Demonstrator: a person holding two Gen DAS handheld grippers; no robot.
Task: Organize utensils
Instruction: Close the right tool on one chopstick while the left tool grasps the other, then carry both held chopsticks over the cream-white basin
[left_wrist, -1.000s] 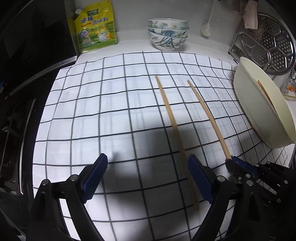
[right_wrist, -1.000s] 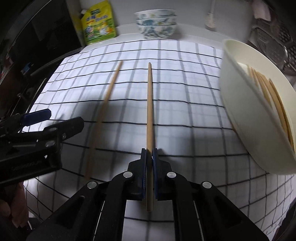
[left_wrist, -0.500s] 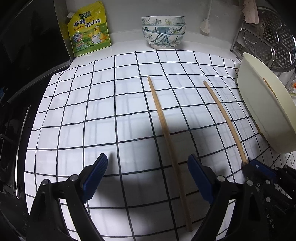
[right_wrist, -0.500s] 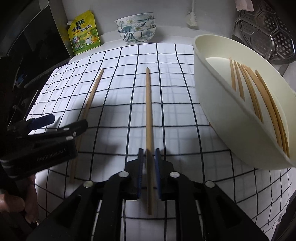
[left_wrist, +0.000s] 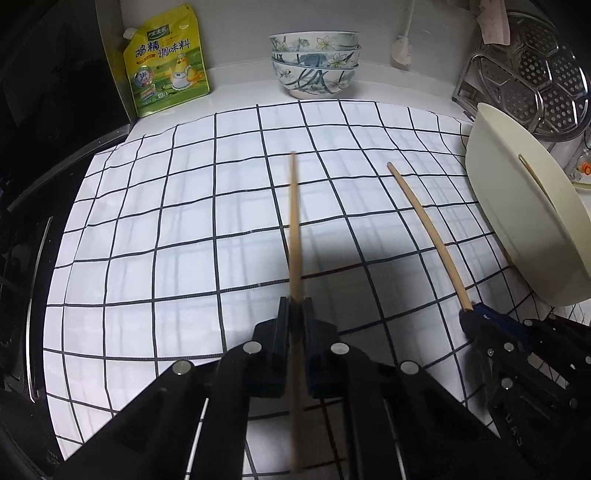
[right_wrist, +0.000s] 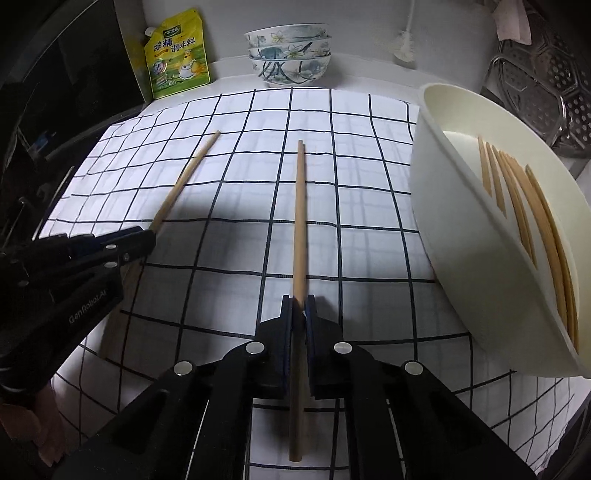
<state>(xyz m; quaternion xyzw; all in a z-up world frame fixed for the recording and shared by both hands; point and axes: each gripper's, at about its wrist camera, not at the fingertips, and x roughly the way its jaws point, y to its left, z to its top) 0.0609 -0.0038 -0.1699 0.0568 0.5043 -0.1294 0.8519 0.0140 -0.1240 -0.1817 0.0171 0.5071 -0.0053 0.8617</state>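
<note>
The left gripper has just closed on one long wooden chopstick; the right gripper clamps the other wooden chopstick. Both sticks point away over the checked cloth — the tilted cream oval basket, holding more chopsticks, lies rightward, nearer the right gripper.

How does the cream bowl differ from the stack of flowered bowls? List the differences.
The cream bowl is plain; the flowered bowls carry a blue floral pattern. The cream bowl leans tilted; the flowered bowls stand upright. The cream bowl is single and holds chopsticks; the flowered bowls are stacked three high. Both are bowls.
</note>
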